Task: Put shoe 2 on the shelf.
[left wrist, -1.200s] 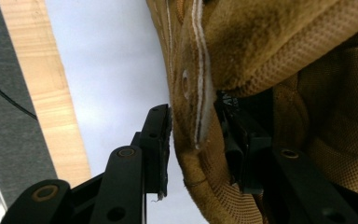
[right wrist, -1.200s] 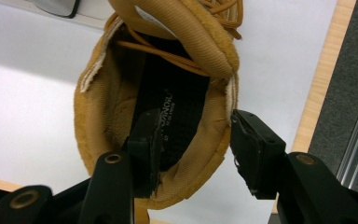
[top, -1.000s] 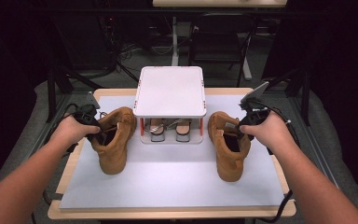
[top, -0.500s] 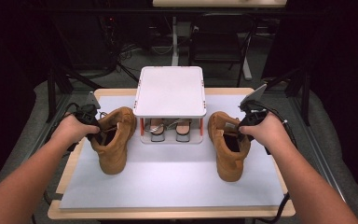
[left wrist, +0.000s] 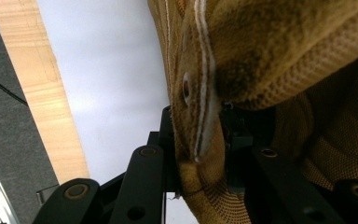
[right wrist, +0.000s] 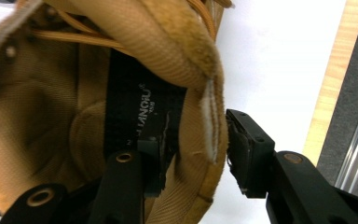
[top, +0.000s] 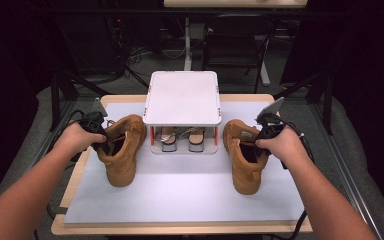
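Observation:
Two tan boots stand on a white mat. The left boot lies left of a white rack, its toe toward me. My left gripper is shut on its collar; in the left gripper view the stitched collar edge is pinched between the pads of that gripper. The right boot stands right of the rack. My right gripper straddles its collar and has just been closing. One jaw of this gripper is inside the boot, and the outer pad stands a small gap off.
A white two-level rack stands at the back middle of the mat, with a pair of low shoes on its lower level. The wooden table's edge frames the mat. Dark chairs and cables lie beyond the table.
My right hand has sunk a little toward the right boot's collar. The left hand and both boots have stayed put.

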The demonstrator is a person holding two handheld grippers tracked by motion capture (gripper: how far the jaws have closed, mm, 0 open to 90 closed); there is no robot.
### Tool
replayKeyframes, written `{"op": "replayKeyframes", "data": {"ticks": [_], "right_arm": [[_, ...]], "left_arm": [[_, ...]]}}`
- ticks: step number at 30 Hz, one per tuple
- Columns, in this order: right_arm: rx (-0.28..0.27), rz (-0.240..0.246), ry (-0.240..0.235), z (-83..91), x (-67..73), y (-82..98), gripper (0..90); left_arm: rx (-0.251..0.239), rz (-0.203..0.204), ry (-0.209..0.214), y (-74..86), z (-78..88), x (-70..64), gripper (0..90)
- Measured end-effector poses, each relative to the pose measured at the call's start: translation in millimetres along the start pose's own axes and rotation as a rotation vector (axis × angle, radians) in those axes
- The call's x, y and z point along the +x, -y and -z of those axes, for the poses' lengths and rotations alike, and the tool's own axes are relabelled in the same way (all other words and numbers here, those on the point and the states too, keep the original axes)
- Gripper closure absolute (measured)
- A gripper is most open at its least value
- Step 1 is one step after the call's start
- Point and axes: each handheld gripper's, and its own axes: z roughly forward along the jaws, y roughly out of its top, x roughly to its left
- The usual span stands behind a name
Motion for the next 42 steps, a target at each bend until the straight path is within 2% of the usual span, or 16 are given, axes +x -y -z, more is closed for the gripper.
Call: {"op": "replayKeyframes", "data": {"ticks": [5, 10, 17, 22, 25, 27, 29, 31, 32, 33, 38, 39, 40, 42], "right_arm": [[0.006, -0.014, -0.001, -5.0, -0.3, -0.3, 62.3], [0.038, -0.002, 0.000, -7.3, -1.1, -0.7, 63.2], [0.053, -0.011, -0.001, -9.5, -1.7, -0.7, 64.3], [0.058, -0.029, -0.008, -11.1, -2.5, -0.7, 65.0], [0.075, -0.040, -0.022, -13.2, -3.2, -1.1, 67.9], [0.066, -0.060, -0.036, -15.8, -1.7, -1.0, 70.1], [0.090, -0.048, -0.041, -16.0, -1.7, -2.5, 72.2], [0.092, -0.055, -0.036, -16.9, -0.3, -3.2, 73.0], [0.125, -0.032, -0.031, -14.9, -1.4, -5.1, 73.2], [0.103, -0.055, -0.036, -16.8, 0.0, -4.3, 73.1], [0.137, -0.050, -0.039, -16.4, -0.4, -6.5, 72.8], [0.125, -0.061, -0.040, -17.5, 0.3, -6.0, 72.6], [0.142, -0.053, -0.038, -16.9, -0.1, -6.8, 72.5], [0.134, -0.063, -0.041, -18.1, 0.2, -6.3, 72.5]], "left_arm": [[0.006, -0.004, 0.001, -0.8, 0.1, 0.4, 74.8], [0.006, -0.006, 0.001, -0.9, 0.0, 0.1, 74.7], [0.013, -0.005, 0.007, -1.8, 0.0, 1.0, 74.6], [0.015, -0.009, 0.007, -2.4, -0.1, 1.2, 74.3], [0.018, -0.010, 0.012, -2.6, -0.3, 1.3, 74.4], [0.024, -0.013, 0.014, -3.0, -0.2, 1.6, 74.2], [0.028, -0.013, 0.015, -3.5, -0.3, 1.9, 74.2], [0.031, -0.007, 0.021, -4.1, -0.5, 1.9, 74.2], [0.034, -0.007, 0.023, -4.4, -0.4, 2.1, 74.2], [0.035, -0.004, 0.025, -4.5, -0.3, 2.1, 74.1], [0.033, -0.007, 0.029, -4.6, -0.7, 2.7, 74.1], [0.034, -0.008, 0.030, -4.7, -0.7, 2.8, 74.1], [0.034, -0.009, 0.032, -4.7, -0.7, 2.9, 74.1], [0.034, -0.010, 0.033, -4.7, -0.8, 3.1, 74.1]]}}
